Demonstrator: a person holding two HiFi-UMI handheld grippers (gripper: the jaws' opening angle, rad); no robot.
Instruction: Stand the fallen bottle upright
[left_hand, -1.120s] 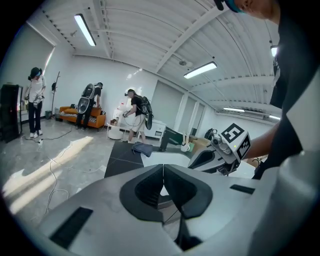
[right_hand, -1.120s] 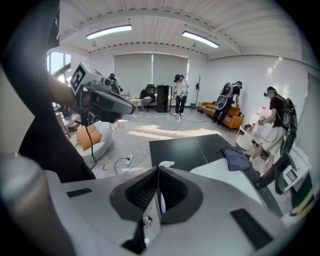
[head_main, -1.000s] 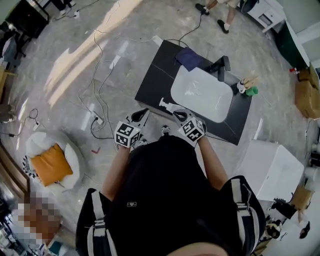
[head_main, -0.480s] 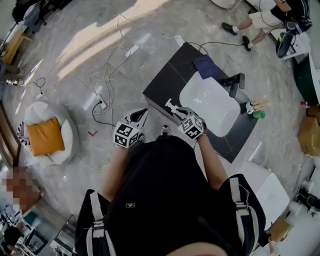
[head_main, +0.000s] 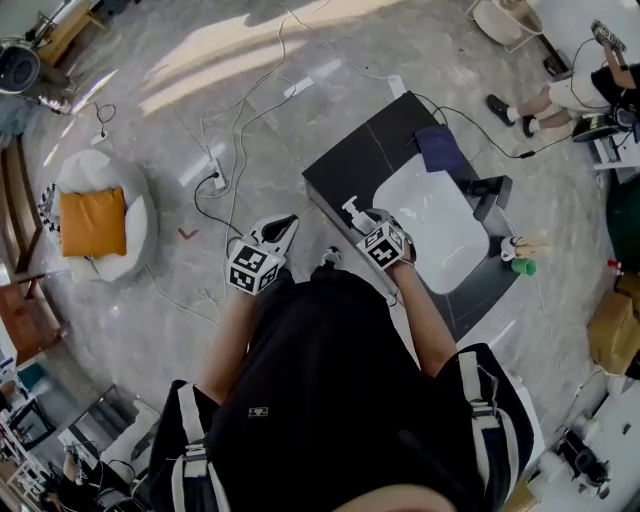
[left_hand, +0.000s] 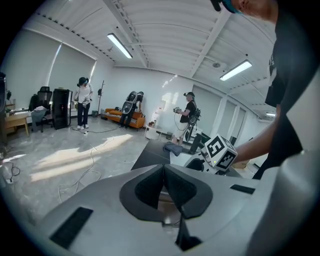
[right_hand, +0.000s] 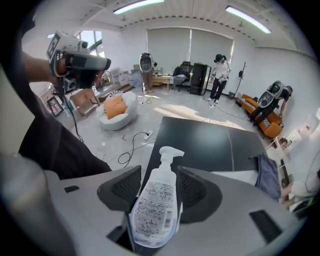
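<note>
The bottle (right_hand: 156, 202) is seen lying on its side on the black table (head_main: 375, 160), close to the table's near left edge. Its white pump head (right_hand: 170, 152) is pointed toward the far side, and its printed label is turned upward.

The right gripper (right_hand: 158, 171) is held over the bottle and tilted steeply downward. Its jaws are opening and are spread wide, one on each side of the bottle's body. The bottle is framed between them, but the pads are not seen pressing on it, so nothing is gripped.

The left gripper (left_hand: 163, 168) is held off the table, to the left of it and above the floor. Its jaws are brought together tip to tip, and nothing is caught between them. In the left gripper view the marker cube (left_hand: 220, 152) of the right gripper is seen to the right.

A white basin (head_main: 445, 225) is set on the table, just to the right of the bottle. A blue cloth (head_main: 440, 148) is laid at the basin's far edge, and a small green item (head_main: 526, 266) is placed near the table's right end.

On the floor well to the left, a white beanbag (head_main: 125, 195) with an orange cushion (head_main: 92, 222) is seen. Cables (head_main: 235, 130) are strewn between it and the table.
</note>
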